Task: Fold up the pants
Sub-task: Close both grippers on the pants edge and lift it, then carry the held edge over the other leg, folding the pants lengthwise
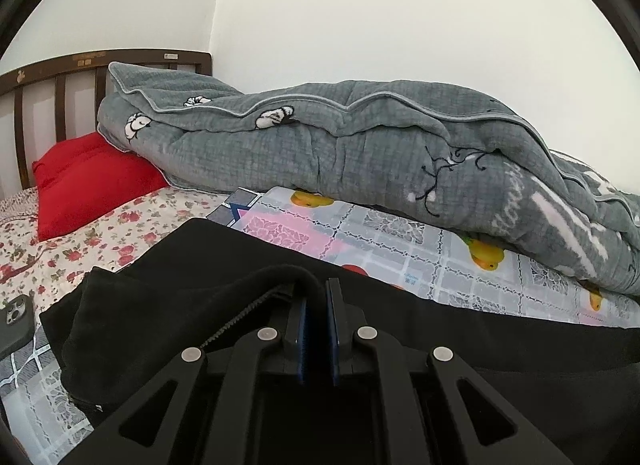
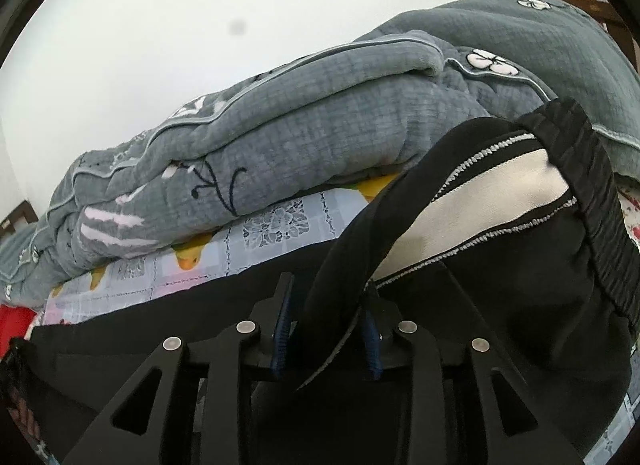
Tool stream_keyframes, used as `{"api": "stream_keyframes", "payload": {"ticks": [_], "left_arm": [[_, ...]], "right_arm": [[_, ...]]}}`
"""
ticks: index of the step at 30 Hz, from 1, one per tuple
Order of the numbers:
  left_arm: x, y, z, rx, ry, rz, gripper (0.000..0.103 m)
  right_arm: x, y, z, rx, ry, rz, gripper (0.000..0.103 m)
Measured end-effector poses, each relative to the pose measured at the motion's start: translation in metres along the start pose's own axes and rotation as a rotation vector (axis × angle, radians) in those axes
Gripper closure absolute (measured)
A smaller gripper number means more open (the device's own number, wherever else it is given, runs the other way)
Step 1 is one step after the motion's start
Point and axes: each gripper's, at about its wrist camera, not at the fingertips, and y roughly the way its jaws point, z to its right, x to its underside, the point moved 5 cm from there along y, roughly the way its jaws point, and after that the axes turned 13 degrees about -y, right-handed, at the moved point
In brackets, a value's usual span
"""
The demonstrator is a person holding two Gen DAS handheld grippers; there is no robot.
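Black pants (image 1: pixel 248 265) lie across the bed on a duck-print plastic sheet (image 1: pixel 400 241), at 6 o'clock of the rolled grey quilt (image 1: pixel 320 145).

Left tongs (image 1: pixel 318 305): jaws nearly together, blue pads clamped on a thick rolled black edge of the pants, probably a hem or fold lip; that end is lifted slightly.

Right tongs (image 2: pixel 326 317): jaws part open, with a black flap of the waist end standing between them. The pads look clear of the cloth on at least one side, so this reads as a release or loose hold, not a firm pinch. Waistband (image 2: pixel 592 201) and white pocket lining (image 2: pixel 492 193) show at 1–2 o'clock in the right wrist view, so the waist is turned partly inside out.

Step judged: laying a fold down, right side letting go.

To do it well:
- keep the left pinch tight until the cloth is flat
- lower both ends evenly, edges aligned
- tuck the pocket lining back in before the next fold
- back the right tongs straight out so the flap isn't dragged

Clutter: red pillow (image 1: pixel 88 181) at 10 o'clock, phone (image 1: pixel 16 325) at 8 o'clock, left wrist view.
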Motion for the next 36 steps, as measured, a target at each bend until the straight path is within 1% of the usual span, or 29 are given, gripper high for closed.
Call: {"api": "stream_keyframes", "payload": {"ticks": [2,3,4,5,6,8,12,14,19,20,22,24,26,29,30,35,36], "left_arm": [[0.000,-0.001,0.001,0.000,0.004,0.000,0.091],[0.001,-0.001,0.001,0.000,0.008,-0.002,0.089],[0.001,-0.001,0.002,0.000,0.012,-0.003,0.086],[0.001,-0.001,0.003,0.000,0.016,-0.004,0.082],[0.002,-0.001,0.003,0.002,0.021,-0.005,0.080],[0.002,-0.001,0.005,0.006,0.029,-0.006,0.072],[0.004,-0.001,0.008,0.013,0.044,-0.009,0.062],[0.005,-0.001,0.009,0.015,0.051,-0.015,0.052],[0.006,0.000,0.012,0.013,0.063,-0.028,0.040],[0.006,0.001,0.012,0.011,0.065,-0.031,0.037],[0.006,0.001,0.012,0.006,0.067,-0.035,0.036],[0.007,0.001,0.012,0.005,0.067,-0.035,0.035],[0.007,0.001,0.012,0.005,0.068,-0.036,0.033],[0.007,0.000,0.012,0.007,0.071,-0.036,0.031],[0.007,0.000,0.013,0.010,0.072,-0.035,0.030],[0.008,-0.004,0.016,0.034,0.083,-0.025,0.026],[0.008,-0.005,0.017,0.037,0.086,-0.020,0.026]], "right_arm": [[0.000,0.000,0.000,-0.010,0.002,0.002,0.066],[0.000,0.000,-0.001,-0.024,0.006,0.001,0.063],[0.001,0.001,-0.001,-0.036,0.008,-0.003,0.059],[0.001,0.002,-0.002,-0.047,0.008,-0.006,0.057],[0.002,0.003,-0.004,-0.057,0.005,-0.012,0.056],[0.002,0.004,-0.007,-0.056,-0.005,-0.017,0.055],[0.002,0.003,-0.010,-0.073,-0.011,-0.012,0.047],[0.002,0.004,-0.011,-0.086,-0.013,-0.016,0.044],[0.003,0.006,-0.015,-0.121,-0.020,-0.030,0.037],[0.004,0.006,-0.016,-0.133,-0.019,-0.034,0.035],[0.004,0.008,-0.020,-0.165,-0.021,-0.045,0.032],[0.005,0.008,-0.024,-0.171,-0.037,-0.050,0.032],[0.005,0.006,-0.027,-0.182,-0.046,-0.044,0.031],[0.003,0.002,-0.029,-0.223,-0.039,-0.025,0.030],[0.004,0.001,-0.029,-0.239,-0.032,-0.023,0.030],[0.005,0.004,-0.035,-0.261,-0.052,-0.049,0.030],[0.005,0.003,-0.039,-0.286,-0.063,-0.048,0.030]]}}
